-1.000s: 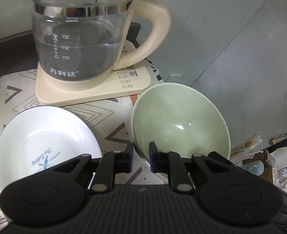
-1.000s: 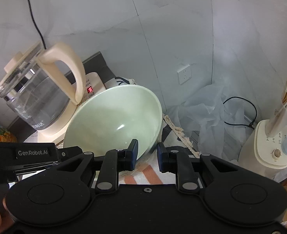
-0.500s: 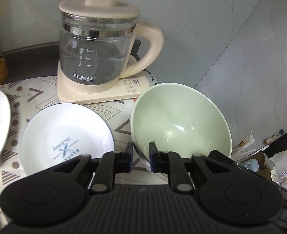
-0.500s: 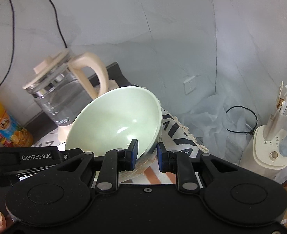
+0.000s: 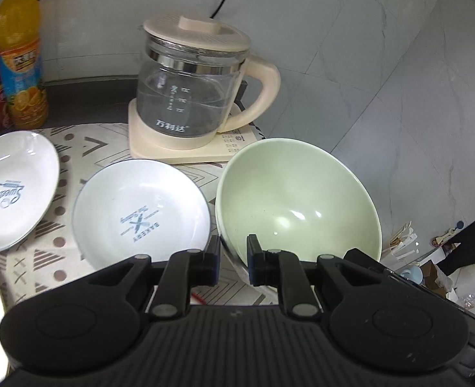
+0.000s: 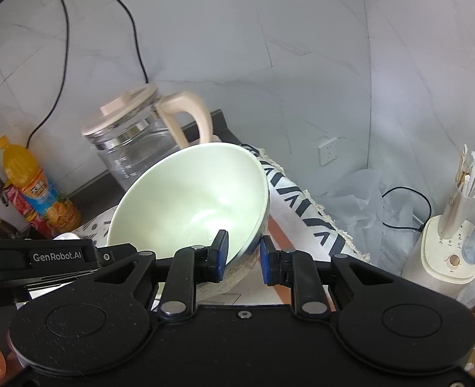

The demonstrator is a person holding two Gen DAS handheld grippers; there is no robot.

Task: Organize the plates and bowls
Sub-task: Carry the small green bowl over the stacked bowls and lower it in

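Observation:
A pale green bowl (image 5: 298,200) is held in the air between both grippers; it also shows in the right wrist view (image 6: 192,200). My left gripper (image 5: 233,259) is shut on its near-left rim. My right gripper (image 6: 243,258) is shut on its right rim, one finger inside and one outside. Below, on the patterned cloth, lie a white plate printed "BAKERY" (image 5: 140,213) and a second white plate printed "Sweet" (image 5: 13,187) to its left.
A glass kettle with a cream lid and handle (image 5: 198,96) stands on its base behind the plates. An orange juice bottle (image 5: 19,54) and red cans stand at the back left. A cream appliance (image 6: 447,258) holding straws stands to the right, off the table.
Both grippers have risen and drawn back with the green bowl. The kettle looks smaller and farther, and the second plate and the juice bottle have come into view.

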